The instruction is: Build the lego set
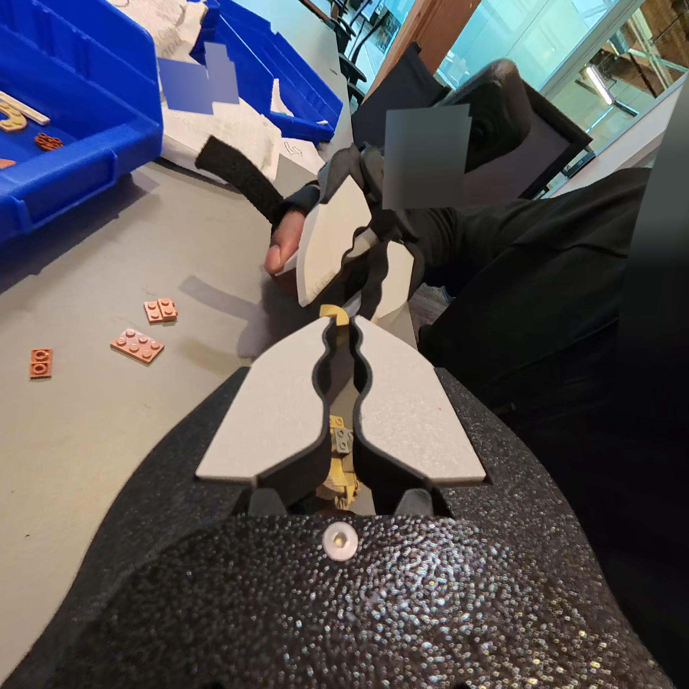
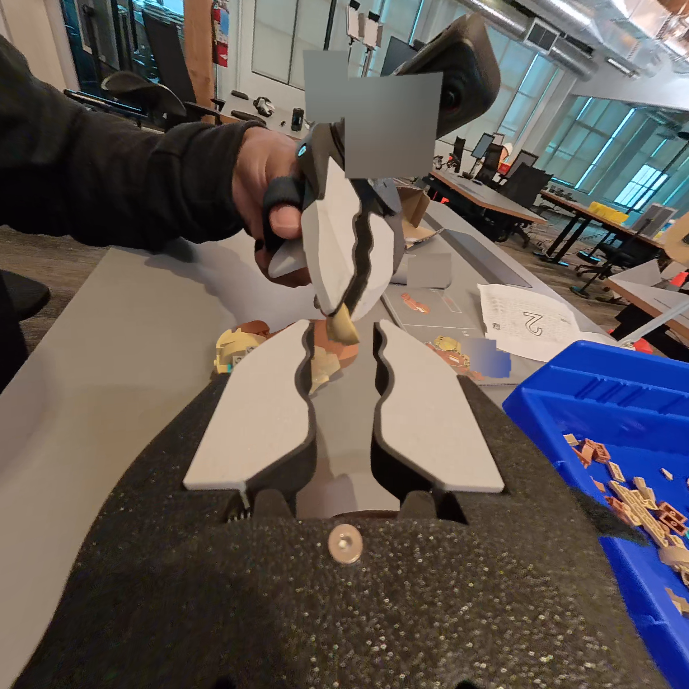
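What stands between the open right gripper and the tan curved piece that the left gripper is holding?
Nothing visible. The tan curved piece sticks out of the shut left gripper, right ahead of the right gripper, whose fingers are apart. Only air shows between them; the partly built model lies lower, on the table.

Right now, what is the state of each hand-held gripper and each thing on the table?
Left hand-held gripper: shut on the tan curved piece, above the table.
Right hand-held gripper: open, empty.
Partial model: lying on the table, unheld.
Blue bin: holds loose pieces.
Pink plate: loose on the table, studs up.
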Motion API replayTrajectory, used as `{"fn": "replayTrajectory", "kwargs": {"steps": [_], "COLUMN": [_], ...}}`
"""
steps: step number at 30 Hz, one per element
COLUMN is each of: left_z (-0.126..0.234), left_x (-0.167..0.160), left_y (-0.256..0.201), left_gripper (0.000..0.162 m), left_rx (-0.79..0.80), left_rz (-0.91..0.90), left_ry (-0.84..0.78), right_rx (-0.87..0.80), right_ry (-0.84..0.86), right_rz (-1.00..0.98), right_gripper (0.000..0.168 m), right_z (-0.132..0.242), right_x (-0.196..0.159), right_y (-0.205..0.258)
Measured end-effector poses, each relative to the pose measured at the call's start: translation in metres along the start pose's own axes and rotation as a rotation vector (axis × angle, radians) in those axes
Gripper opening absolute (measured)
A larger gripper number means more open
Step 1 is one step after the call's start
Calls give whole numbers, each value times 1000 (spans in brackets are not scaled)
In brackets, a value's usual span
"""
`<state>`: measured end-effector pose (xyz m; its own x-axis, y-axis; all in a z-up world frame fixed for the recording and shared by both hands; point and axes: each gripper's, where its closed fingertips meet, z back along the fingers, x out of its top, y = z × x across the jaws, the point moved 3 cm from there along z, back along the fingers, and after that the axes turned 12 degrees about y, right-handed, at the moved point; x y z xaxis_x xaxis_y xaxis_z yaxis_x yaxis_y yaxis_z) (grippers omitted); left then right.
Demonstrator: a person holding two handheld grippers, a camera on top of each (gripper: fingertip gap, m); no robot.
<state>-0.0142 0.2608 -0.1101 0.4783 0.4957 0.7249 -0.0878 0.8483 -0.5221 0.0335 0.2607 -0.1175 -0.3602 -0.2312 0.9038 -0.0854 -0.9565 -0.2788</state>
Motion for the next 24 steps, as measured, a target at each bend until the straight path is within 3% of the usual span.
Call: {"fn": "replayTrajectory", "kwargs": {"steps": [6,16,24], "left_z": [-4,-6,4], "left_x": [-9,-18,-32], "left_y": [-2,3,3], "left_gripper": [6,6,15], "left_rx": [-20,-40,19], "left_rz": [-3,22,-115], "left_ry": [67,88,180], "right_rx": [66,145,254], "right_ry": [44,110,109], "right_rz": [36,-44,-104], "right_gripper": [13,12,10], "right_z": [-2,-6,-9], "right_x": [-4,-11,-12], "right_y": [9,12,23]}}
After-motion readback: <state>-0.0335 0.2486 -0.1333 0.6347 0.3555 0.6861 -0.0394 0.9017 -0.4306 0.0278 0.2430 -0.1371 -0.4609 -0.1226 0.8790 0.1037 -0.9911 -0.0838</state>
